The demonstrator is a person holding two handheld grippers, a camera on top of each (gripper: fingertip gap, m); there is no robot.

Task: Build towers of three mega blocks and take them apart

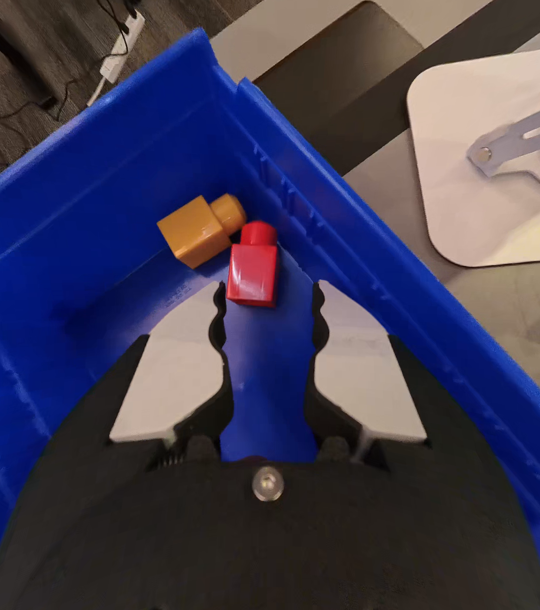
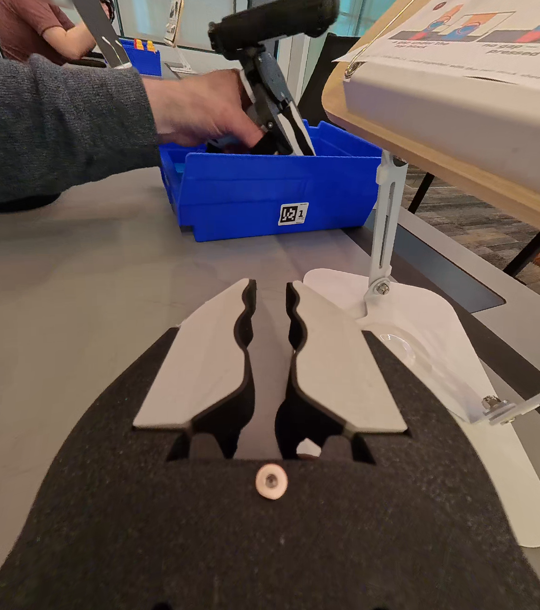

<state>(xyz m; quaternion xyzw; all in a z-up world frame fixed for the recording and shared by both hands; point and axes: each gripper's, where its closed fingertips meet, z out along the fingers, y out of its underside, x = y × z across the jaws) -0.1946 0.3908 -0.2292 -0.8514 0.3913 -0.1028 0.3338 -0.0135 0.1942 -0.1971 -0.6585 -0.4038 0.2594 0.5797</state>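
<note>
While both tongs gape empty, the red block (image 1: 252,274) lies just past the left tongs (image 1: 269,287).

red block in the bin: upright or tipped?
Tipped. The red block lies on its side on the blue bin floor, stud pointing toward the corner, beside the orange block, also on its side.

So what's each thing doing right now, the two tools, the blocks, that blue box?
Left tool: open, empty, inside the bin.
Right tool: open, empty, above the table.
Red block: lying on its side.
Yellow block: lying on its side.
Blue bin: upright, holding both blocks.
</note>
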